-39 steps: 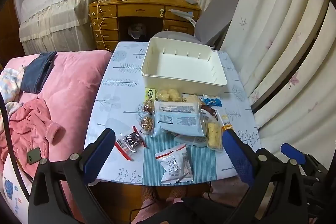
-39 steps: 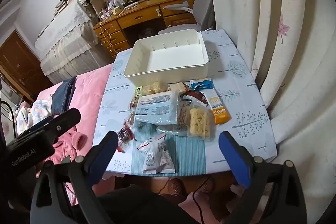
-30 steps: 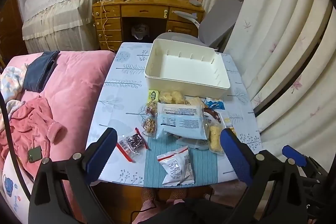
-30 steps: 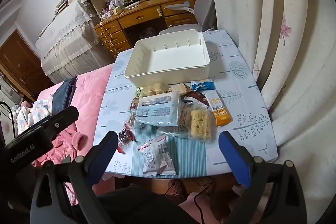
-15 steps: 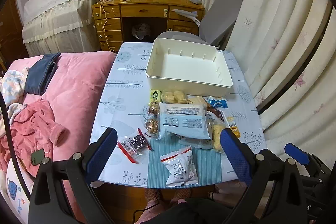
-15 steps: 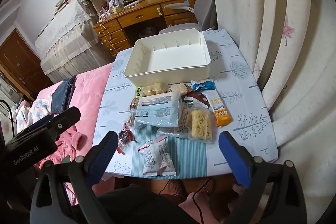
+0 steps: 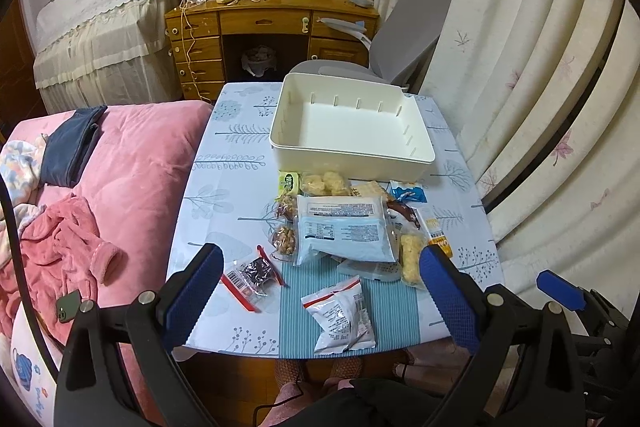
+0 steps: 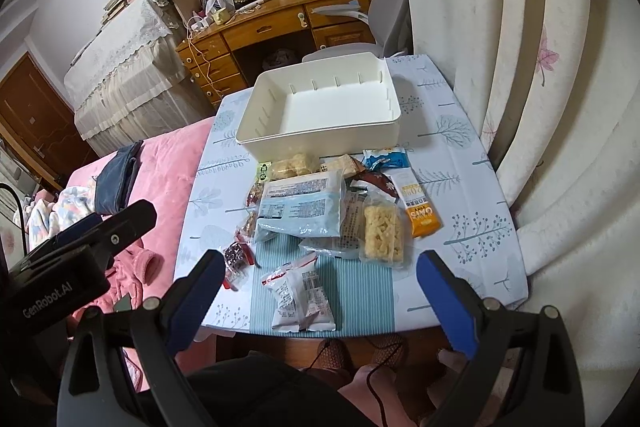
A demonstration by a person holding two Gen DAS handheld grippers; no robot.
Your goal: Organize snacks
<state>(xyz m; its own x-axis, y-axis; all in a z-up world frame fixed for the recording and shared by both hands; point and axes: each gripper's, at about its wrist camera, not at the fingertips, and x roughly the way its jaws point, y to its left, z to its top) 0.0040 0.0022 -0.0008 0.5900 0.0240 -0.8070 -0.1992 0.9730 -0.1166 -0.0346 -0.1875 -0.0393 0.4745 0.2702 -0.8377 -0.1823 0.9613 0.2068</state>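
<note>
1. Both claws hung released over the near edge of the surface (image 7: 240,163), grasping nothing. The left claw (image 7: 320,297) filled the bottom of its own view, and the right claw (image 8: 318,301) the bottom of its view; each had its jaws spread wide.

2. The snacks lay in a loose heap at mid-frame, all outside the white bin (image 7: 352,157), which stood bare just beyond them toward the upper centre.

3. Nearest the claws, low in the frame, sat a small white pouch (image 7: 342,315) by itself on the striped mat (image 7: 296,291). It looked light, puffed and crinkly; a pinch on its flat sealed edge would likely hold better than one across the slippery, air-filled middle.

4. The large pale-blue packet (image 7: 344,233) lay atop several others at centre. It seemed soft and floppy, so I judged that it would sag if taken by one corner; gripping a long edge seemed safer.

5. The clear-wrapped rice cake (image 8: 382,231), right of centre, looked brittle, calling for a gentle squeeze across its narrow sides.

6. The orange oat bar (image 8: 418,205), at right, appeared stiff and slim, easy to take across its width.

7. The dark little bag (image 7: 256,275) with a red strip, at lower left, was small and slick.
</note>
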